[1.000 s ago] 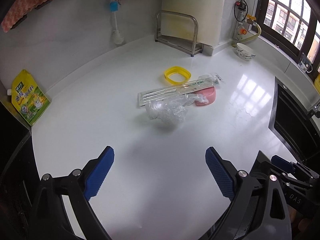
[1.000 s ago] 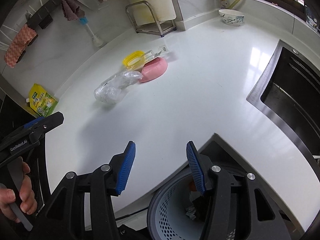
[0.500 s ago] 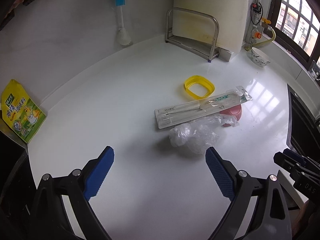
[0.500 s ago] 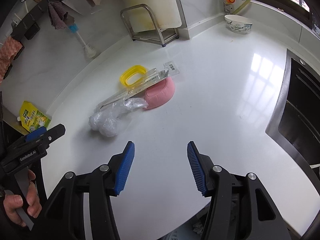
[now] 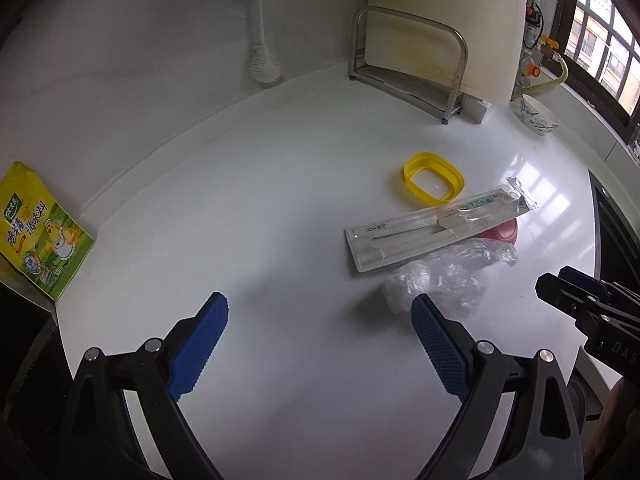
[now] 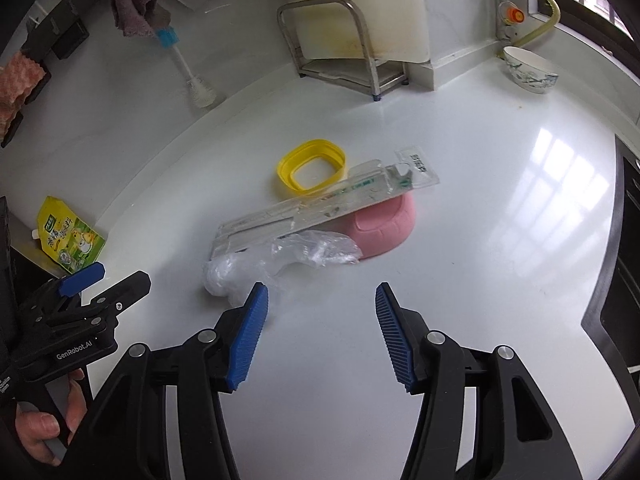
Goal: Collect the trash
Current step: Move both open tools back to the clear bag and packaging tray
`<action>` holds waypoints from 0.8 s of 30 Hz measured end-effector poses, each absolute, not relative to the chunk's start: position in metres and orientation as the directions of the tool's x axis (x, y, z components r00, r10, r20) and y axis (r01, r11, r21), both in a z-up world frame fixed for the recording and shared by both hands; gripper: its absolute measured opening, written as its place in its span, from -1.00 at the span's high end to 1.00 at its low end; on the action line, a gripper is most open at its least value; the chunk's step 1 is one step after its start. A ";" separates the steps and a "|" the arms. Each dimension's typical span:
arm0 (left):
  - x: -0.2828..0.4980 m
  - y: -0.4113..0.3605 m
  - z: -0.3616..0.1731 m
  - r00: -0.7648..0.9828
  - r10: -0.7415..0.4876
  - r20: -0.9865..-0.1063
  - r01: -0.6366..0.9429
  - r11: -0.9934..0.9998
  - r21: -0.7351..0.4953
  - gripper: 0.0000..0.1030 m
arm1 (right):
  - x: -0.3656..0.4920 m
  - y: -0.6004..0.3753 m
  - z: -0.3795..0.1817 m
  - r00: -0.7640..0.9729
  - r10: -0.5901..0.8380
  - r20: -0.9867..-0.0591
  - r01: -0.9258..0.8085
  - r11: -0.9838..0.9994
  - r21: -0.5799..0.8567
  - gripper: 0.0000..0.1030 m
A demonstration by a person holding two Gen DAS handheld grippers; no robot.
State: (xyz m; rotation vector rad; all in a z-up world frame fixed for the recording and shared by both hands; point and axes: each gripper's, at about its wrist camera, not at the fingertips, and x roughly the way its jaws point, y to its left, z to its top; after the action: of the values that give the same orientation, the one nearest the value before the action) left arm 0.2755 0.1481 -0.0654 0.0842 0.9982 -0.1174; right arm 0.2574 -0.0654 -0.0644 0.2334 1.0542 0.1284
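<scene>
White countertop (image 5: pixel 248 208), trash heaped in a small cluster toward the sink-side edge, well clear of the back wall. Crumpled clear plastic bag (image 6: pixel 280 262) lies nearest; a long clear blister pack (image 6: pixel 320 204) rests slanted across it, its far end propped on a pink dish (image 6: pixel 386 224), so the pack sits tilted rather than flat. Yellow oval ring lid (image 6: pixel 312 166) just behind, touching or nearly touching the pack; cannot tell which. Right gripper (image 6: pixel 320 328) hangs over bare countertop just short of the bag, jaws spread, nothing between them; its left pad is seen right at the bag's near edge. Left gripper (image 5: pixel 320 344) likewise spread and empty, angled down, with the bag just past its right pad. Both seem held wide in readiness, since the bag is bulky and soft. Bag looks the likely first pick: closest and lying free at its near end. Risk: lifting it may drag the blister pack leaning on it. Seasoning pouch (image 5: pixel 36 236) stands at the left edge, dish brush (image 5: pixel 260 40) against the wall, cutting-board rack (image 5: pixel 412 60) and bowl (image 6: pixel 528 70) along the back; probably not trash.
</scene>
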 end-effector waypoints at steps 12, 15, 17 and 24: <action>0.289 0.199 -0.060 0.568 -0.013 -0.823 0.056 0.998 0.022 -0.77 | 0.299 0.004 -0.075 0.468 0.235 -0.852 -0.147 0.971 0.187 -0.16; 0.290 0.206 -0.063 0.565 -0.016 -0.825 0.044 0.999 0.011 -0.77 | 0.308 0.013 -0.089 0.439 0.200 -0.876 -0.151 0.977 0.147 -0.16; 0.290 0.209 -0.064 0.562 -0.020 -0.827 0.040 0.999 0.003 -0.77 | 0.312 0.016 -0.100 0.416 0.189 -0.889 -0.151 0.979 0.137 -0.16; 0.289 0.208 -0.071 0.551 -0.039 -0.833 0.045 0.999 -0.016 -0.77 | 0.308 0.022 -0.113 0.407 0.184 -0.894 -0.182 0.976 0.118 -0.15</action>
State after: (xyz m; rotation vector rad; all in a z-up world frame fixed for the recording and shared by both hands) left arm 0.2893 0.2083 -0.0705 0.0075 0.9854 -0.0497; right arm 0.3084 0.0217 -0.1130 0.0021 1.1277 0.2312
